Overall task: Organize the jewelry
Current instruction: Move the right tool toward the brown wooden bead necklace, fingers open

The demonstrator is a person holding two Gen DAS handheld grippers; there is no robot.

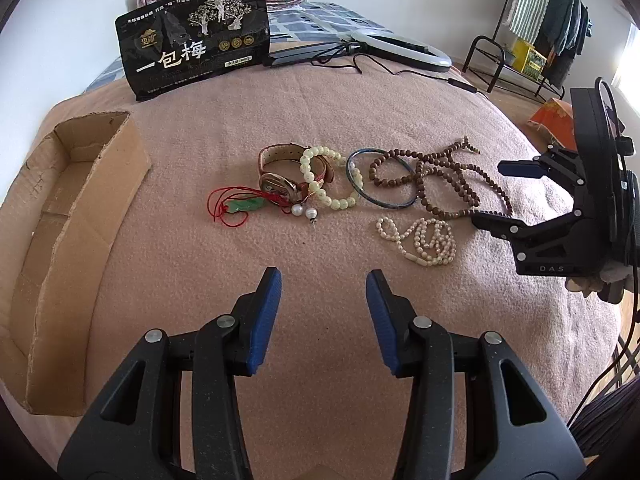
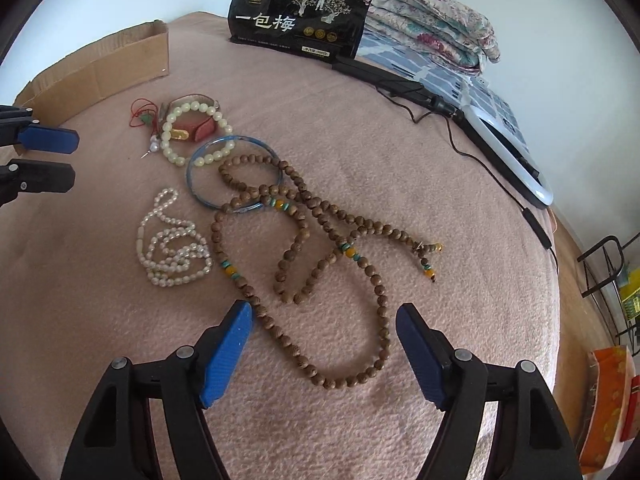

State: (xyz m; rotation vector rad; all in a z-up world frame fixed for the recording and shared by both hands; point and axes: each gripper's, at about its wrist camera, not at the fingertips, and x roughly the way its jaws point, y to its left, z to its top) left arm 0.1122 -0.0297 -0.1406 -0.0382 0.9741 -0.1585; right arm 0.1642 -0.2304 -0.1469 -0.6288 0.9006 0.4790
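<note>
Two grippers hang over a pink blanket (image 1: 320, 120) on a bed. The left gripper (image 1: 323, 280) stands partly apart with nothing between its pads, short of the jewelry. The right gripper (image 2: 324, 316) is spread wide, straddling a loop of the wooden bead necklace (image 2: 304, 232) without pressing it. Beside that lie a pearl strand (image 2: 172, 240), a blue bangle (image 2: 234, 174), a pale bead bracelet (image 2: 192, 132), a watch (image 1: 280, 176) and a jade pendant on red cord (image 1: 244, 206). A cardboard box (image 1: 80, 200) sits at the blanket's left.

left claw (image 1: 323, 276): black frame, blue ribbed pads, silver screws | right claw (image 2: 324, 312): same, "DAS" marking, black cables
</note>
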